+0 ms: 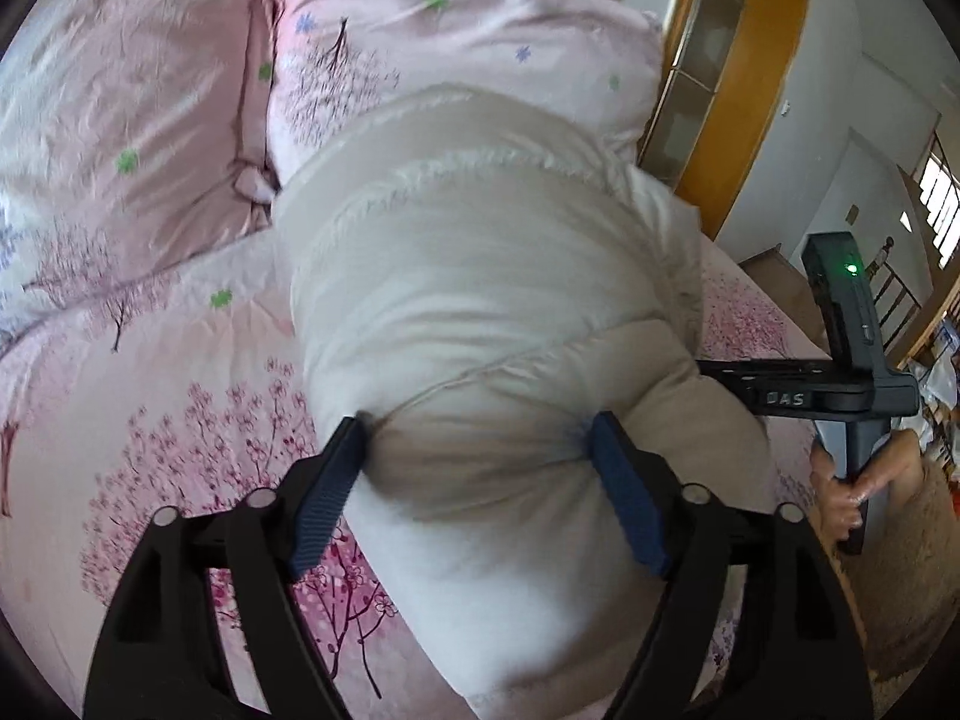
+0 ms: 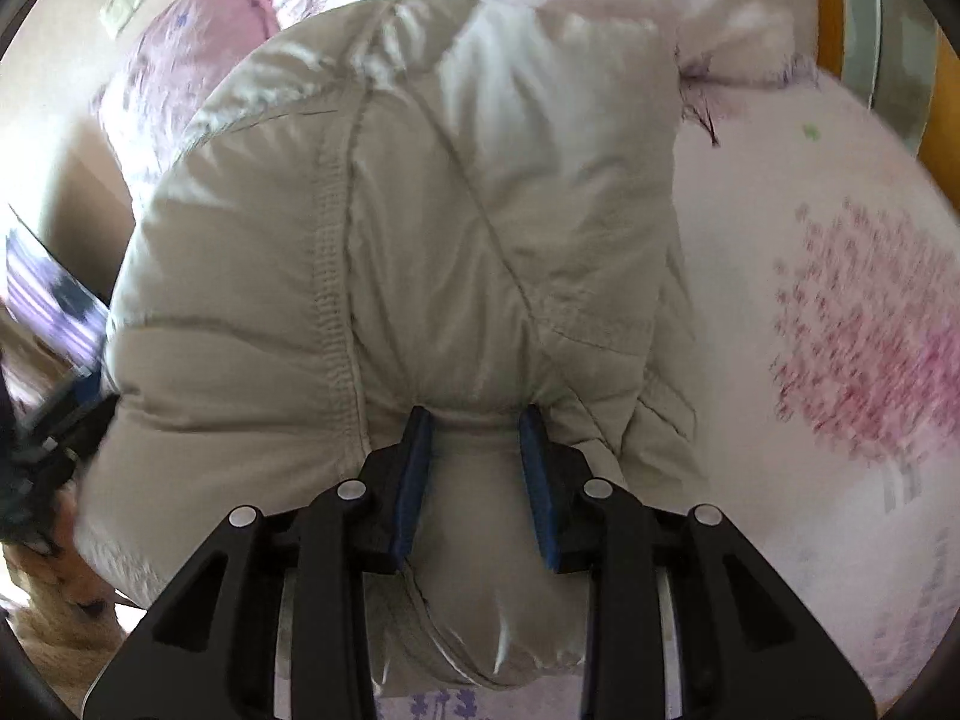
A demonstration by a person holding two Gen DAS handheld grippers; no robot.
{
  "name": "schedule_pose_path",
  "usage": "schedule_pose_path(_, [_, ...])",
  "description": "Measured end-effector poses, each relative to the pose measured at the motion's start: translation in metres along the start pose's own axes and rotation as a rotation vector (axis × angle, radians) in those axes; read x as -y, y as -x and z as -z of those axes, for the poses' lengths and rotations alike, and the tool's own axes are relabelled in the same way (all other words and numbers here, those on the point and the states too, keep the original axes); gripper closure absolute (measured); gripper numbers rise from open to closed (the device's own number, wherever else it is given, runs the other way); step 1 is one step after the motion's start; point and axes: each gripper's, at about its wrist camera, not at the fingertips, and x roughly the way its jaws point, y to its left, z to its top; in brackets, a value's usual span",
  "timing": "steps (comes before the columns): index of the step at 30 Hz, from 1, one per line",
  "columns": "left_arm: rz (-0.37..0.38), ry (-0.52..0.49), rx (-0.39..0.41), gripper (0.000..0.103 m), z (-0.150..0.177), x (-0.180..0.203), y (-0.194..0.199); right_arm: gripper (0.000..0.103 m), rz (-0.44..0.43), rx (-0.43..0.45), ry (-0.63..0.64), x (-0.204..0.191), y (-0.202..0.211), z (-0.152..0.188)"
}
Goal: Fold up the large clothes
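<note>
A puffy cream-white padded jacket (image 1: 480, 276) lies bunched on a pink bed cover with a cherry-tree print (image 1: 180, 408). My left gripper (image 1: 480, 435) is closed on a thick bulge of the jacket, its blue pads pressed into the padding on both sides. In the right wrist view the same jacket (image 2: 420, 210) fills the middle, and my right gripper (image 2: 477, 417) pinches a fold of it between its blue pads. The right gripper's black body (image 1: 840, 360) shows in the left wrist view at the jacket's right edge, held by a hand.
Two pink flowered pillows (image 1: 120, 90) lie at the head of the bed behind the jacket. A wooden door frame (image 1: 750, 60) and white walls stand to the right. Bare bed cover (image 2: 840, 300) shows to the right of the jacket. A beige fuzzy thing (image 1: 900, 570) sits at the bed's right edge.
</note>
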Motion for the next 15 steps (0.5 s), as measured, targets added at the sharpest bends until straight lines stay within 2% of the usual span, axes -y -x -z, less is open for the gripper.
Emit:
schedule_pose_path(2, [0.021, 0.026, -0.011, 0.018, 0.003, -0.007, -0.004, 0.072, -0.016, 0.009, -0.019, 0.004, 0.000, 0.003])
schedule_pose_path(6, [0.053, 0.054, -0.017, 0.020, -0.002, -0.016, 0.004, 0.072, 0.055, -0.026, 0.019, -0.014, 0.018, -0.009])
schedule_pose_path(9, [0.032, 0.019, -0.019, 0.020, -0.004, -0.012, 0.004, 0.072, 0.010, 0.084, 0.036, -0.027, 0.049, -0.035])
schedule_pose_path(10, [0.032, 0.018, -0.022, 0.020, -0.005, -0.012, 0.003, 0.072, 0.022, 0.106, 0.044, -0.030, 0.054, -0.046])
schedule_pose_path(13, [0.033, 0.020, -0.025, 0.019, -0.005, -0.012, 0.001, 0.072, 0.078, 0.107, 0.065, -0.033, 0.043, -0.078])
schedule_pose_path(15, [0.029, 0.015, -0.016, 0.020, -0.007, -0.011, 0.006, 0.072, 0.103, 0.055, 0.061, -0.026, 0.023, -0.093])
